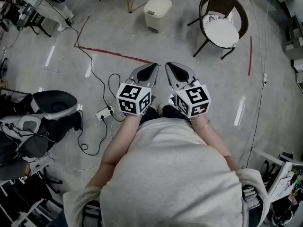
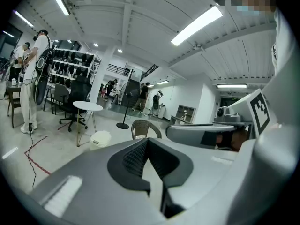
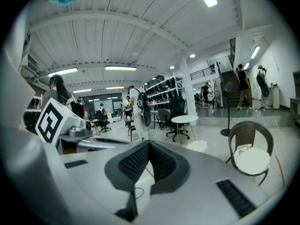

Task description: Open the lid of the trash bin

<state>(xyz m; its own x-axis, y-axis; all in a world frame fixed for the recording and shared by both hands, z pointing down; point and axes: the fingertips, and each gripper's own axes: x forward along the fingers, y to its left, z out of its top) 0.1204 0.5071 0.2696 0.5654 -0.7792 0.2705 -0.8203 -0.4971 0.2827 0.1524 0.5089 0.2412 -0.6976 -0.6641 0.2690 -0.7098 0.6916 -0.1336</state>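
The cream trash bin (image 1: 157,12) stands on the floor far ahead of me with its lid down. It is small in the left gripper view (image 2: 101,138) and in the right gripper view (image 3: 197,146). My left gripper (image 1: 154,66) and right gripper (image 1: 169,65) are held side by side at waist height, well short of the bin. Both are shut with nothing between the jaws. The left gripper (image 2: 146,140) and the right gripper (image 3: 149,144) each point level across the room.
A wicker chair (image 1: 222,20) with a white cushion stands right of the bin. A red tape line (image 1: 113,55) crosses the floor. A power strip (image 1: 104,111) and black cables lie at my left, beside a dark office chair (image 1: 54,103). People stand in the background.
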